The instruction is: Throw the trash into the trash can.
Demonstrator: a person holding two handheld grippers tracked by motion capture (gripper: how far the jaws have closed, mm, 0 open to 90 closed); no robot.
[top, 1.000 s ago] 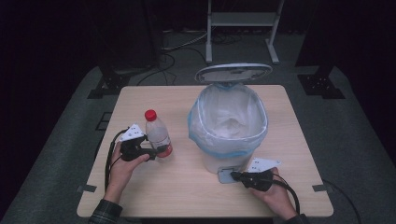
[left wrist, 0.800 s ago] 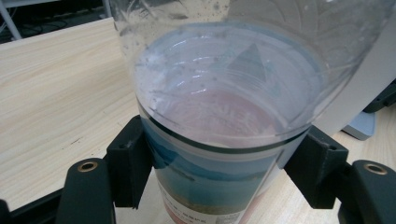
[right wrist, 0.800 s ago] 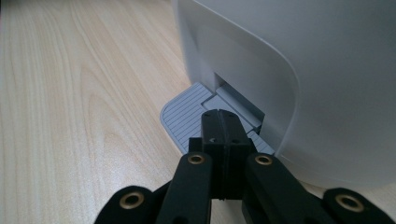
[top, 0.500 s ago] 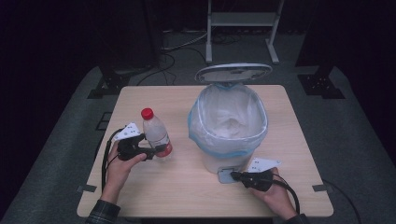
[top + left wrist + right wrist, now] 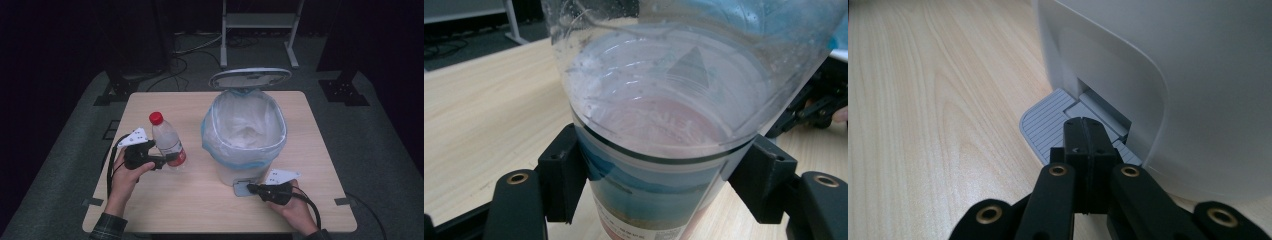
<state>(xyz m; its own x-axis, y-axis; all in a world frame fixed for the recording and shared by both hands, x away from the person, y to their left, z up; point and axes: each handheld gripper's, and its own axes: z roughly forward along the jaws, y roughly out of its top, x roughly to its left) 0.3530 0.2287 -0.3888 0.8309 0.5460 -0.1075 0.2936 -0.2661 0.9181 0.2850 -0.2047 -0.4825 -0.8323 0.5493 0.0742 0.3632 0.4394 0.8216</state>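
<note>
Bottle (image 5: pixel 168 142) tilted in left fingers (image 5: pixel 561 175).

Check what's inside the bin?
The bin holds a clear liner with a blue edge folded over the rim; its lid stands open behind. The liner's crumpled folds cover the bottom, so I can't tell if anything lies there.

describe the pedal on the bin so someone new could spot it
Start at the white bin with its blue liner and raised lid. At its base, on the person's side, lies the pedal: a flat grey ribbed tab, under the right gripper and its shut jaws.
</note>
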